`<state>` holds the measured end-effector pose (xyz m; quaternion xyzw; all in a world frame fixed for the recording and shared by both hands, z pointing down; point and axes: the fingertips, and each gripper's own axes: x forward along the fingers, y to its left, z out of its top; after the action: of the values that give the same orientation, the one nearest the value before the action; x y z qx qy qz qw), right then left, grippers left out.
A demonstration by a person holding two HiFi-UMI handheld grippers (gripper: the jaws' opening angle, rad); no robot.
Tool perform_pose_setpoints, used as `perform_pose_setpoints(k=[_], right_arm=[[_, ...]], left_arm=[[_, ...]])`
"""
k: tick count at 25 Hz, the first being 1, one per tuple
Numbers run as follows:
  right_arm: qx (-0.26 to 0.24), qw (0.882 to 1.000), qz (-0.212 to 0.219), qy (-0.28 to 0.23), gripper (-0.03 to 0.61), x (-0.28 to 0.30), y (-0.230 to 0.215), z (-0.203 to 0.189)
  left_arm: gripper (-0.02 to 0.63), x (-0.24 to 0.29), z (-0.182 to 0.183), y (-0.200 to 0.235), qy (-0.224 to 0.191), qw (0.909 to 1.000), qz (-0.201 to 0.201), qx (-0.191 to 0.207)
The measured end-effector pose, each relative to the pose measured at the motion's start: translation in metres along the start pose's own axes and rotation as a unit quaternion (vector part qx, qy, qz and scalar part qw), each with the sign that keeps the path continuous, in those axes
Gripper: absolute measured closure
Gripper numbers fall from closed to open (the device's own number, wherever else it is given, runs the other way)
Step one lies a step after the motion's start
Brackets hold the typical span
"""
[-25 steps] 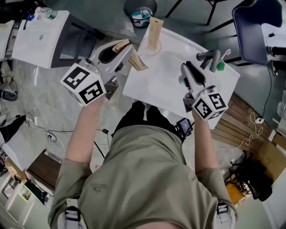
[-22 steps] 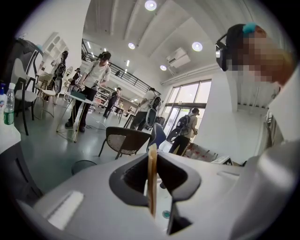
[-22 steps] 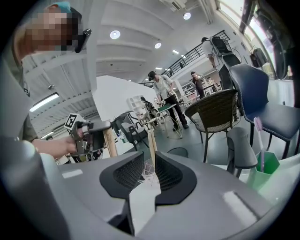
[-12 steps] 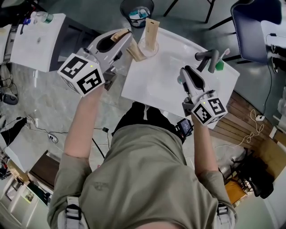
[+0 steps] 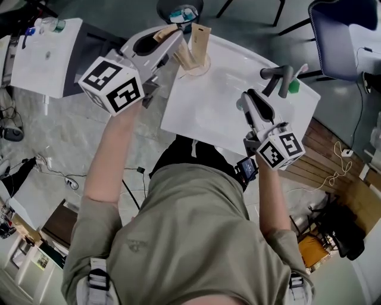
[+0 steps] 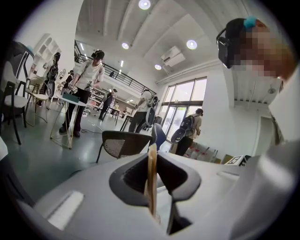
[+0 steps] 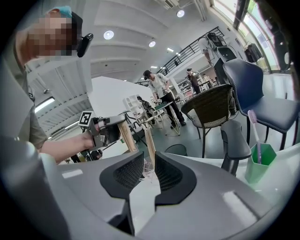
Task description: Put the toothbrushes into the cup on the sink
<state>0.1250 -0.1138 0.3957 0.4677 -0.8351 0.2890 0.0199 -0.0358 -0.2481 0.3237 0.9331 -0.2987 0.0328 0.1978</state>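
Observation:
A clear cup [image 5: 196, 64] stands at the sink's [image 5: 226, 113] far left corner, with one flat brown toothbrush pack [image 5: 200, 40] upright in it. My left gripper [image 5: 171, 43] is shut on a second brown toothbrush pack [image 5: 183, 58], which hangs slanted right beside the cup's rim. In the left gripper view that pack [image 6: 152, 178] shows edge-on, pinched between the jaws. My right gripper [image 5: 247, 100] hovers over the sink's right side, open, with nothing between its jaws. In the right gripper view the cup [image 7: 147, 169] and its pack [image 7: 149, 143] lie straight ahead.
A grey faucet [image 5: 275, 75] and a green cup [image 5: 293, 87] with a pink toothbrush [image 7: 253, 129] stand at the sink's far right. A bin [image 5: 178, 11] sits beyond the sink, a white side table [image 5: 41, 53] to the left, and a blue chair [image 5: 339, 36] at the far right.
My left gripper has carried its pack forward and to the right, from off the sink's left edge to beside the cup. The right gripper has hardly moved.

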Motion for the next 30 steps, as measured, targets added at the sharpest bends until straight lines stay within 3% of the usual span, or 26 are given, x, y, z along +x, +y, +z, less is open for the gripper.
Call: perform_pose_setpoints(k=[30], right_arm=[[0.009,0.999,-0.012,0.039,0.499,0.014,-0.009,-0.022]], left_arm=[[0.561,0.031,-0.061,0.041,0.022,0.9986,0.010,-0.047]])
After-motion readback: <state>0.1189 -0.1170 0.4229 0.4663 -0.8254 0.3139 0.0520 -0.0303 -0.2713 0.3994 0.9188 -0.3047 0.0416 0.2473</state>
